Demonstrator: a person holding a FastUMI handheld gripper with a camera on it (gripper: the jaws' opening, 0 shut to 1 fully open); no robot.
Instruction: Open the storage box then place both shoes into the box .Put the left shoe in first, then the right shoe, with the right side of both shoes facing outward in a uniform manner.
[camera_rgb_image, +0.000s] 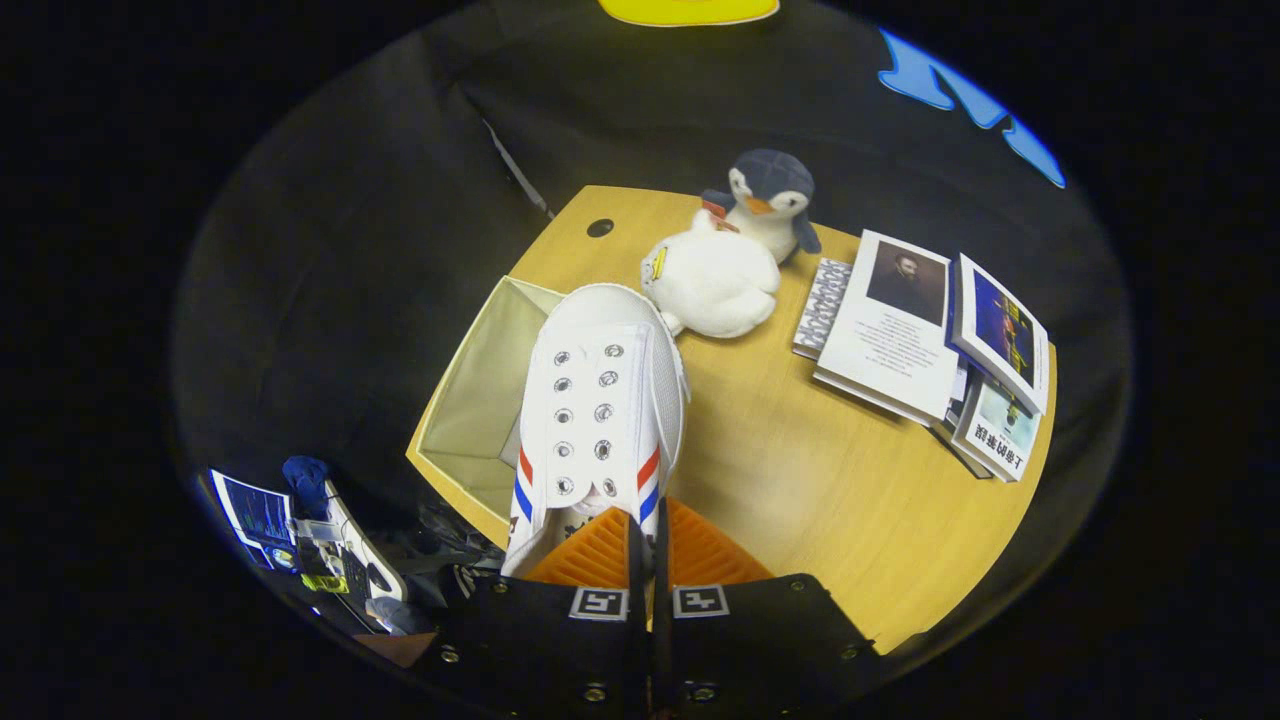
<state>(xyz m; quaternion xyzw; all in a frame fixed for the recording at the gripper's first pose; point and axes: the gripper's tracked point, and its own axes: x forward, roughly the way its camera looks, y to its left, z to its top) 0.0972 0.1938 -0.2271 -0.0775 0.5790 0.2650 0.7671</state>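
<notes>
the gripper (648, 545) has its fingers pinched near-together on the heel end of the shoe (600, 400), which runs lengthwise straight ahead from them, toe hanging over the open box's (470, 390) right rim, so i'd say it goes left and down.

The gripper-mounted fisheye looks steeply down past its jaws onto the table (800, 470).
</notes>
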